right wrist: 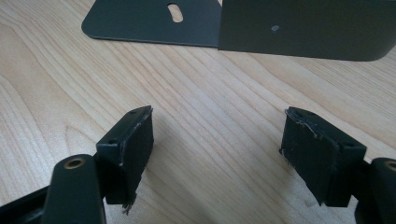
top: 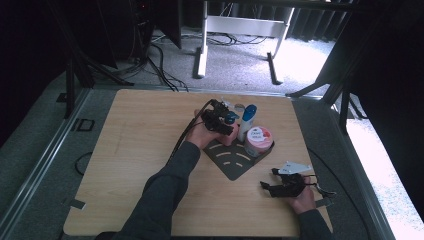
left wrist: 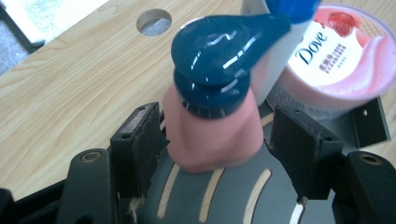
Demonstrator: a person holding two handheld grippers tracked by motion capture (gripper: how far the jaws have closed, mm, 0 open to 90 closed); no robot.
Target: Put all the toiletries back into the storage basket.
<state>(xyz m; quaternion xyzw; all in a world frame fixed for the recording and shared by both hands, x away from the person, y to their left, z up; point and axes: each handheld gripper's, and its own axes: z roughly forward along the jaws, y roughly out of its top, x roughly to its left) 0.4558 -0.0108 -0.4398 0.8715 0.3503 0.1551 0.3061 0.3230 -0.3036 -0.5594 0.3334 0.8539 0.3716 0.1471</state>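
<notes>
Placing step — pink pump bottle [left wrist: 212,126] stands on the dark rack [left wrist: 224,196], left gripper [left wrist: 219,144] fingers apart around it, not pressing. Right gripper [right wrist: 219,154] fingers apart, empty, over table [right wrist: 56,70]. Next — back left gripper off without tipping bottle.

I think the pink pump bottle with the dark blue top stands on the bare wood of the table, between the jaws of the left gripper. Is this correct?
Not quite. The pink pump bottle stands on the dark slotted tray, not on bare wood of the table; the left gripper view shows the tray's slots right under it. The rest holds: it sits between the open jaws of the left gripper.
</notes>
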